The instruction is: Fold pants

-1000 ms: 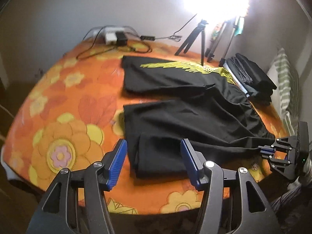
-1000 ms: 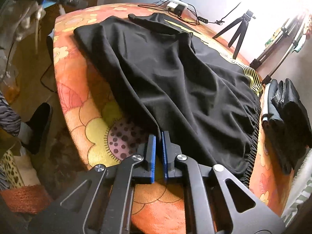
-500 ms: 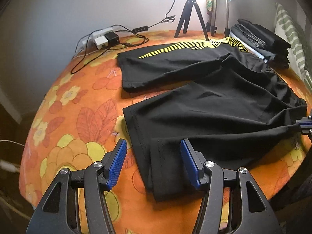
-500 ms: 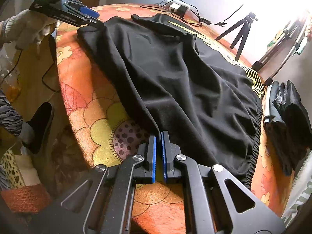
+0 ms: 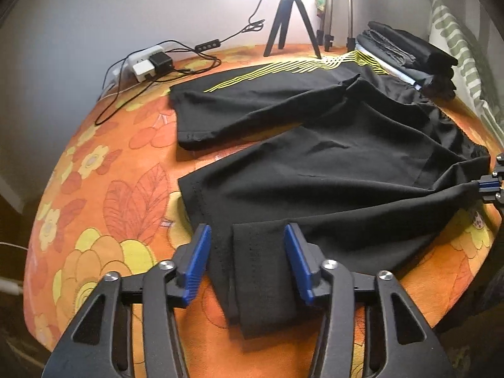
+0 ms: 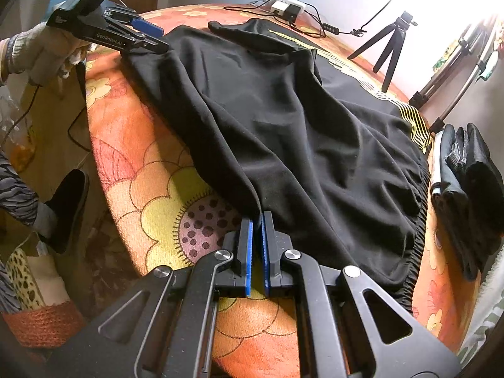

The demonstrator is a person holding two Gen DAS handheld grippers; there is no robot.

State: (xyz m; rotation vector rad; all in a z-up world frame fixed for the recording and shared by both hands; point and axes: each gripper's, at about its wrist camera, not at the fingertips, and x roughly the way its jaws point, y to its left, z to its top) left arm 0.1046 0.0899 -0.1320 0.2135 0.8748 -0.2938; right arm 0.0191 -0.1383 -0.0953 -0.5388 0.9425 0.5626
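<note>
Black pants [image 5: 315, 173] lie spread on the floral orange cover [image 5: 104, 189], a leg cuff between the closing jaws of the left gripper [image 5: 247, 261], whose pads stand clear of it. At right, the right gripper [image 6: 257, 245] is clamped on the waist edge. Lettering on the left gripper reads "GenRobot.AI".

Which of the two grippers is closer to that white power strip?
Left. The left gripper straddles the pant leg hem, on the power strip side; the right gripper pinches the waistband, farther off.
</note>
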